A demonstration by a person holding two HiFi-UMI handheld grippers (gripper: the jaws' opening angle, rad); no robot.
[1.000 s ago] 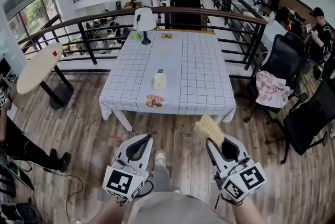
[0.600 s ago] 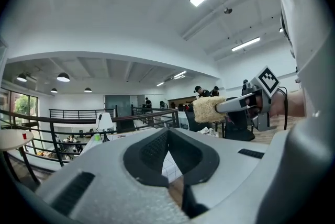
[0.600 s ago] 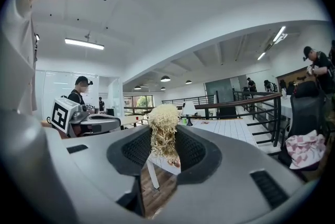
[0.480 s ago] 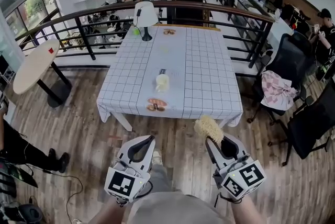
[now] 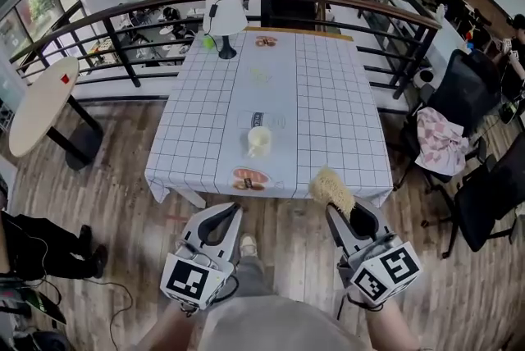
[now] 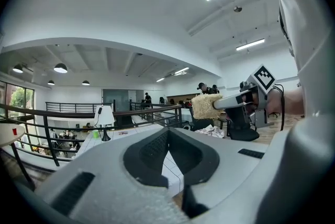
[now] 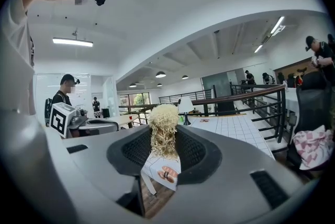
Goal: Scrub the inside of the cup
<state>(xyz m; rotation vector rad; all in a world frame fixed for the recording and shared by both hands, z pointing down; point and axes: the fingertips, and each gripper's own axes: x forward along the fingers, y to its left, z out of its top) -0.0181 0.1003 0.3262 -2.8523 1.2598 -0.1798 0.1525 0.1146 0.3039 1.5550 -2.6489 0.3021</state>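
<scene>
Ahead of right gripper, cup on table, scrubber gripped

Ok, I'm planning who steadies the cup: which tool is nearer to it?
Left, narrowly. The left tool hangs short of the table, almost in line with the cup; the right tool, with the scrubber, is off to its right.

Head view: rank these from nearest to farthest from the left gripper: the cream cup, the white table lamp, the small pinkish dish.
From the left gripper:
1. small pinkish dish, just ahead, at the near edge of the white checked table.
2. cream cup, mid-table, behind the dish.
3. white table lamp, at the far end.
</scene>
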